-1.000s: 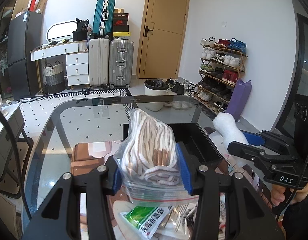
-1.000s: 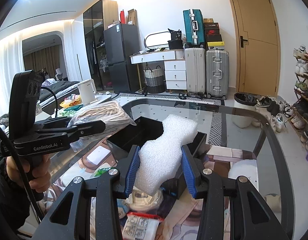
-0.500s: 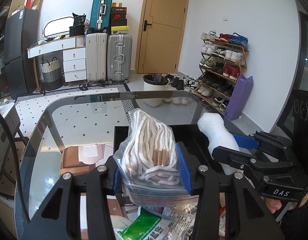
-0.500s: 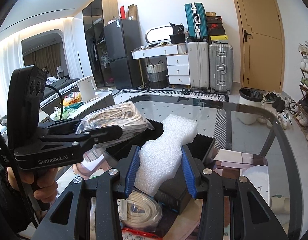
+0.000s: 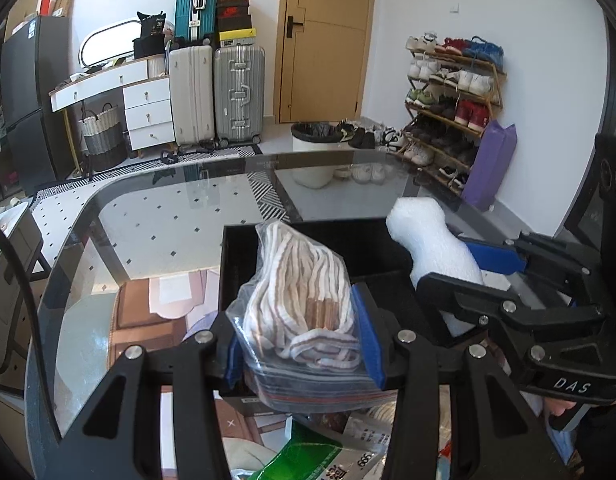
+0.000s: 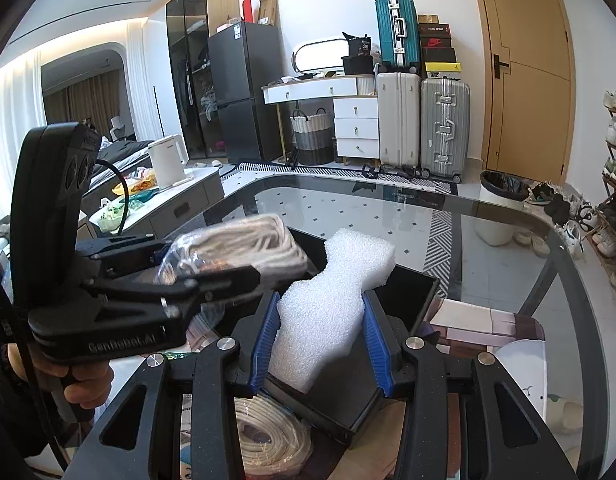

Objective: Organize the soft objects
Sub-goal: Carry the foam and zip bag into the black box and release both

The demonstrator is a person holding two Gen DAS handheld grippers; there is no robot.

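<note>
My left gripper (image 5: 301,328) is shut on a clear zip bag of striped cloth (image 5: 303,300) and holds it above the near edge of a black box (image 5: 308,240) on the glass table. The bag also shows in the right wrist view (image 6: 243,248). My right gripper (image 6: 320,340) is shut on a white foam block (image 6: 332,300) and holds it over the black box (image 6: 412,292). The foam block (image 5: 432,240) and right gripper (image 5: 468,276) appear at the right of the left wrist view.
The glass table (image 5: 167,220) stretches ahead. A coil of white cord (image 6: 267,436) and packets, one green (image 5: 299,456), lie on the near side. Suitcases (image 5: 215,92), a bin (image 5: 314,152) and a shoe rack (image 5: 452,100) stand beyond.
Both grippers have moved forward and closer together, carrying the bag and the foam block over the black box. Both grips are unchanged.
</note>
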